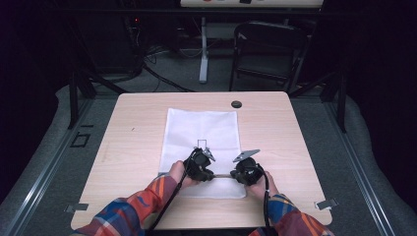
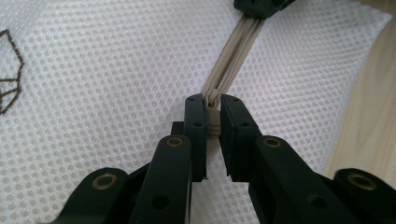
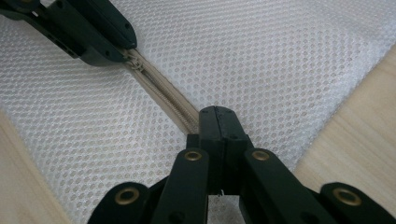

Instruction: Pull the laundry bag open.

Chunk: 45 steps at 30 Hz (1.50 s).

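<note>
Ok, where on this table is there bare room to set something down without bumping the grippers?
Bare wood lies left of the white mesh laundry bag, out to the light wooden table's left edge, and right of the bag to the right edge. The far strip is free except for a small black round cap. It is crowded at the bag's near end, where the left gripper and right gripper pinch its beige zipper.

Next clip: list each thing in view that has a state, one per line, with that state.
White mesh bag: lying flat on the table.
Zipper: closed along the stretch between the two grippers.
Zipper slider: pinched in the left jaws.
Left hand-held gripper: shut on the zipper slider.
Right hand-held gripper: shut on the zipper's end.
Folding chair: unfolded, standing beyond the table.
</note>
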Available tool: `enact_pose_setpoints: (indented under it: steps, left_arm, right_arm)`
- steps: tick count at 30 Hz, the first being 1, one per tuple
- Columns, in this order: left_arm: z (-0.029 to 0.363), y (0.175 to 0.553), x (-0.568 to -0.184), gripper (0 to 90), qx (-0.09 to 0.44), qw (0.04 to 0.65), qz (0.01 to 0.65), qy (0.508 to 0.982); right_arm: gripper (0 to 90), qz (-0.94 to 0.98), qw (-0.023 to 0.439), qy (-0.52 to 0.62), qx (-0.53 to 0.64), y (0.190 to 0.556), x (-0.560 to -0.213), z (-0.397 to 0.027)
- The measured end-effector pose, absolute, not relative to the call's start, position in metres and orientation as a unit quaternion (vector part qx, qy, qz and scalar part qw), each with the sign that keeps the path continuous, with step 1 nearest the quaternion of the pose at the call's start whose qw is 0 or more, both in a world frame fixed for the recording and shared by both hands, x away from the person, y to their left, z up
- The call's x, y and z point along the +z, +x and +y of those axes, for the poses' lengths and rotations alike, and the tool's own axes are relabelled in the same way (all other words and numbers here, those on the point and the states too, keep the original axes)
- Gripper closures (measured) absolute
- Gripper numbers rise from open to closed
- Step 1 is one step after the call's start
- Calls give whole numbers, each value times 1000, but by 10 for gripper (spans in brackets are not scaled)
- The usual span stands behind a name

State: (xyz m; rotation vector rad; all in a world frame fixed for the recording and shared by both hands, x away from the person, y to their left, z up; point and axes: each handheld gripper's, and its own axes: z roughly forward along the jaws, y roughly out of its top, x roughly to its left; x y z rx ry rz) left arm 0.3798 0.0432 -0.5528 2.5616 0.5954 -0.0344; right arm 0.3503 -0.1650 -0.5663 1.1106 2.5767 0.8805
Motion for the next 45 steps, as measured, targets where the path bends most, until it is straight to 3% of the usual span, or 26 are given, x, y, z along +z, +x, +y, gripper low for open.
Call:
enact_pose_setpoints:
  steps: [45]
  left_arm:
    - [88,381,-552,812,-18,238,249,939]
  right_arm:
    - [900,875,102,372,293,350,-566,-164]
